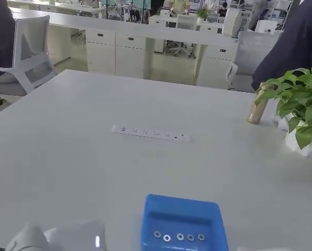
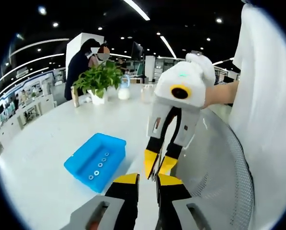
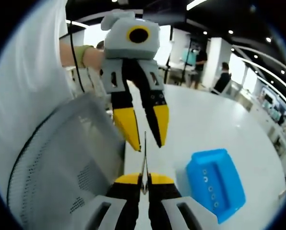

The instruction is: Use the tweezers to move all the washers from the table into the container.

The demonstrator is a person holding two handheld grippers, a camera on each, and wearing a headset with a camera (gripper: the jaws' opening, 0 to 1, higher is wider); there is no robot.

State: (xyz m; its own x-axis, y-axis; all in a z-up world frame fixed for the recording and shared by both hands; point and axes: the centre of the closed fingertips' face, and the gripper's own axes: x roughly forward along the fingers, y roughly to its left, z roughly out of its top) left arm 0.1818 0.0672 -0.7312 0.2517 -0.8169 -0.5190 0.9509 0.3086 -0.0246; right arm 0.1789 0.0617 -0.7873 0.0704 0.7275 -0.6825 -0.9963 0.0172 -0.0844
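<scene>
Right gripper view: my right gripper [image 3: 144, 178] pinches thin metal tweezers [image 3: 144, 160] between its jaws. My left gripper [image 3: 148, 145] faces it, jaws spread. Silver washers [image 3: 210, 188] lie in the blue plastic container [image 3: 227, 167], apart from both, near the worktop [image 3: 215, 120] edge.

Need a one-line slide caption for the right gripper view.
Right gripper clamps thin metal tweezers, facing the open left gripper; nearby blue plastic container holds five metal washers.

Readable text: none in any view.
Power strip [image 1: 152, 134]: lies on the table at 12 o'clock from the blue container [image 1: 182, 213]. A row of small dark marks runs along its top, too small and blurred to read as letters or numbers.
</scene>
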